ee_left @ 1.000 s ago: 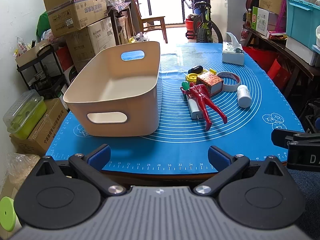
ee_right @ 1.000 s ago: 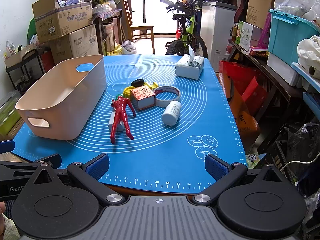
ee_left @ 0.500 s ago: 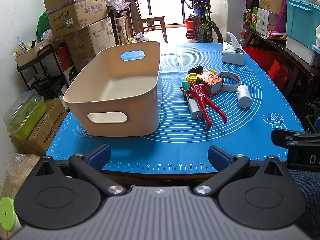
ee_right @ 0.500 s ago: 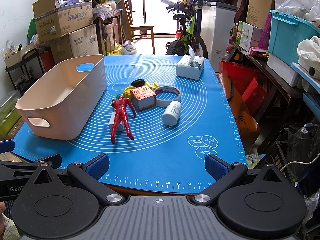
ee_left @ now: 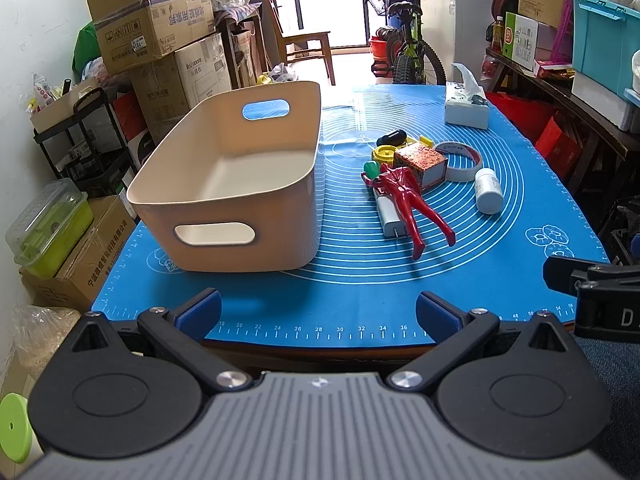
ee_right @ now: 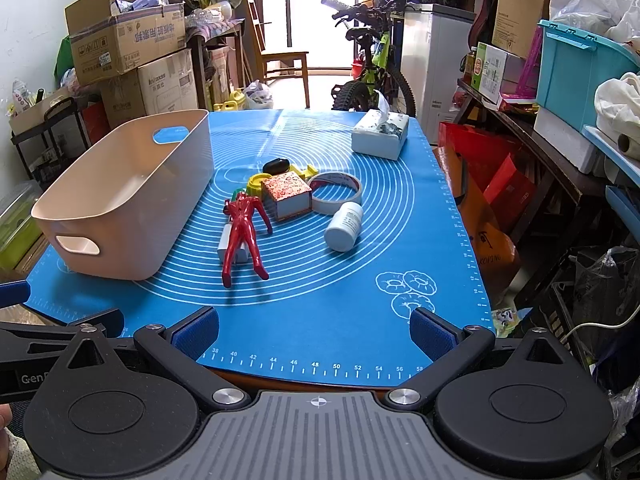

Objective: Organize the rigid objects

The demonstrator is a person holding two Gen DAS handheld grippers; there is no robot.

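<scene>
An empty beige bin (ee_left: 240,184) (ee_right: 120,196) stands on the left of a blue mat (ee_left: 360,280) (ee_right: 320,312). Right of it lie a red figure (ee_left: 404,196) (ee_right: 242,232) on a white charger (ee_left: 387,216), a patterned red box (ee_left: 422,160) (ee_right: 287,194), a tape roll (ee_left: 460,156) (ee_right: 338,192), a white bottle (ee_left: 488,192) (ee_right: 346,226), a yellow lid (ee_left: 384,153) and a black oval piece (ee_left: 394,137). My left gripper (ee_left: 318,312) and right gripper (ee_right: 314,328) are open and empty at the mat's near edge.
A tissue box (ee_left: 466,110) (ee_right: 380,136) sits at the mat's far right. Stacked cardboard boxes (ee_left: 160,40) stand left of the table, a bicycle (ee_right: 372,76) behind it, shelves with a teal crate (ee_right: 580,72) to the right.
</scene>
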